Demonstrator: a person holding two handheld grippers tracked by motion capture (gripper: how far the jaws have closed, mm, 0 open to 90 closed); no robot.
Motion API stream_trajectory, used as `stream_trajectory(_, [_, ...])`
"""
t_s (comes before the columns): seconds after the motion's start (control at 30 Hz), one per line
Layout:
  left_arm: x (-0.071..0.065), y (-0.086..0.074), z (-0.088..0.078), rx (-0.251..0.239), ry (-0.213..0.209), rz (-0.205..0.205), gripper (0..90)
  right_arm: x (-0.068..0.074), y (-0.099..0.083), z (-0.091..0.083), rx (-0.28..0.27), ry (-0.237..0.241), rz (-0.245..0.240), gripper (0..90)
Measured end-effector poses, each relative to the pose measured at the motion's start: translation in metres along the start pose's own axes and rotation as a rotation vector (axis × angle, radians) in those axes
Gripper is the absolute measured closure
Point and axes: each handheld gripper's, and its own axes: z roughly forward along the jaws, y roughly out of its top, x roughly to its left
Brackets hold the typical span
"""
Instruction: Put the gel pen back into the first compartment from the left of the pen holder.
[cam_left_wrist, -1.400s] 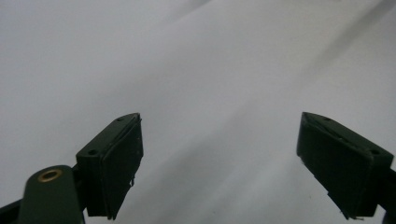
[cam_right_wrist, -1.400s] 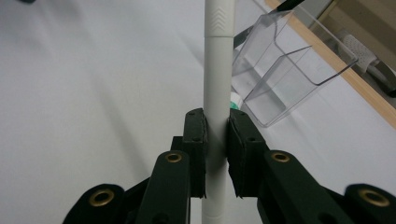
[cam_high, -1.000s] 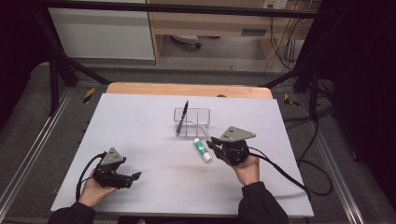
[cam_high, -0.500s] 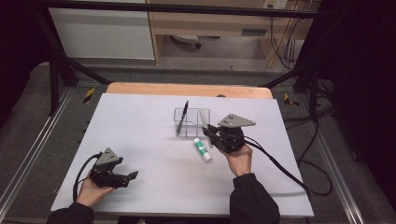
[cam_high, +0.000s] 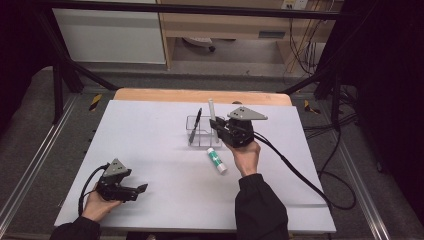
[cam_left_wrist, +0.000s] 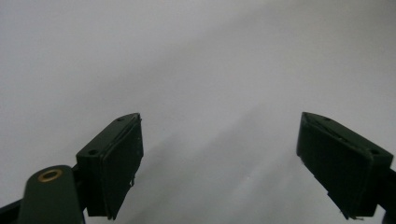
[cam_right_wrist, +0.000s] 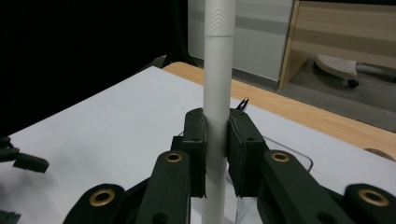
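My right gripper (cam_high: 217, 124) is shut on a white pen (cam_high: 212, 108), which it holds upright just above and right of a clear holder (cam_high: 193, 121). In the right gripper view the pads (cam_right_wrist: 198, 140) press on the white pen (cam_right_wrist: 218, 88) from both sides, with the clear holder (cam_right_wrist: 292, 161) just behind. A black pen (cam_high: 195, 126) leans in the holder. A white and green glue stick (cam_high: 216, 161) lies flat on the table near the right wrist. My left gripper (cam_high: 141, 189) rests open at the front left; its view has the left gripper (cam_left_wrist: 219, 158) over bare white table with nothing between the jaws.
The white table top (cam_high: 150, 140) has a wooden strip (cam_high: 200, 95) along its far edge. A black cable (cam_high: 295, 175) trails from the right gripper across the table's right side. Metal frame rails run along both sides, with dark floor beyond.
The right hand has risen and moved away from the person, from beside the glue stick to the clear holder, carrying the white pen. The left hand has kept still.
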Motion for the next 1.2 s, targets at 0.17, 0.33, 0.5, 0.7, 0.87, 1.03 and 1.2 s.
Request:
stream_trajectory(0.17, [0.0,0.0,0.0,-0.003,0.0,-0.002,14.5,-0.005,0.006,0.011,-0.011,-0.018,0.01,78.8])
stream_trajectory(0.33, [0.001,0.0,-0.001,-0.005,-0.003,-0.002,14.5,-0.012,0.008,0.022,-0.024,-0.046,0.023,78.8])
stream_trajectory(0.5, [0.001,0.0,-0.001,-0.004,-0.002,-0.003,14.5,-0.018,0.008,0.035,-0.04,-0.07,0.029,78.9])
stream_trajectory(0.7, [0.0,0.0,0.0,-0.001,-0.004,0.0,14.5,-0.022,0.006,0.049,-0.055,-0.076,0.045,78.9])
stream_trajectory(0.87, [0.001,-0.001,0.0,0.004,-0.006,0.0,14.5,-0.025,-0.001,0.065,-0.046,-0.076,0.053,78.9])
stream_trajectory(1.03, [0.001,-0.001,0.001,0.005,-0.008,0.0,14.6,-0.027,-0.007,0.078,-0.042,-0.074,0.064,78.9])
stream_trajectory(1.2, [0.002,-0.001,0.0,0.004,-0.008,-0.001,14.6,-0.027,-0.015,0.087,-0.018,-0.078,0.066,78.9])
